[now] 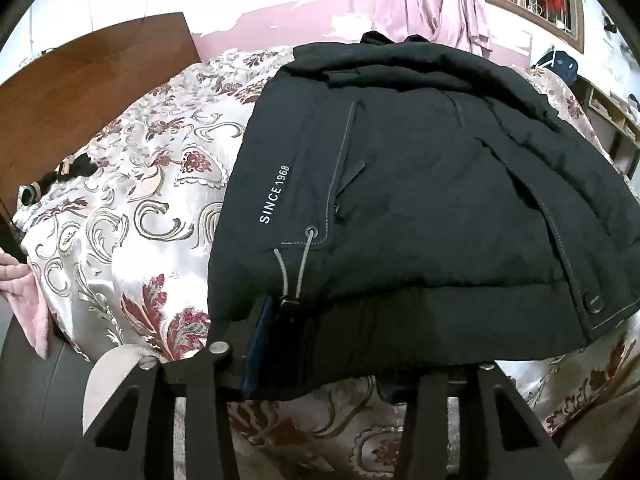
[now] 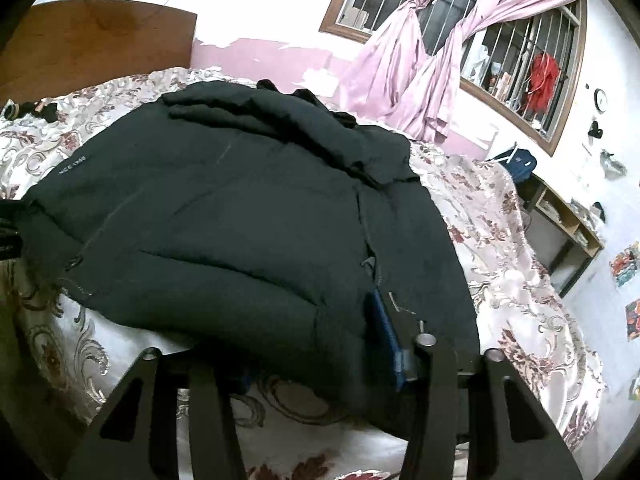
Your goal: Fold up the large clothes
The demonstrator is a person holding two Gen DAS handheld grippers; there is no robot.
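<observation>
A large black padded jacket (image 1: 420, 200) lies on the bed with "SINCE 1968" printed near its left side and a grey drawstring at the hem. It also shows in the right wrist view (image 2: 240, 232). My left gripper (image 1: 320, 364) is open, its fingers spread wide at the jacket's near hem, which drapes over the gap between them. My right gripper (image 2: 316, 376) is open too, its fingers spread under the near hem at the jacket's right part. A blue fingertip pad (image 2: 386, 332) presses against the dark cloth.
The bed has a floral satin cover (image 1: 152, 200) and a wooden headboard (image 1: 92, 72) at the far left. Small dark items (image 1: 76, 168) lie near the headboard. Pink curtains (image 2: 424, 60) hang by a barred window. A shelf unit (image 2: 560, 232) stands at the right.
</observation>
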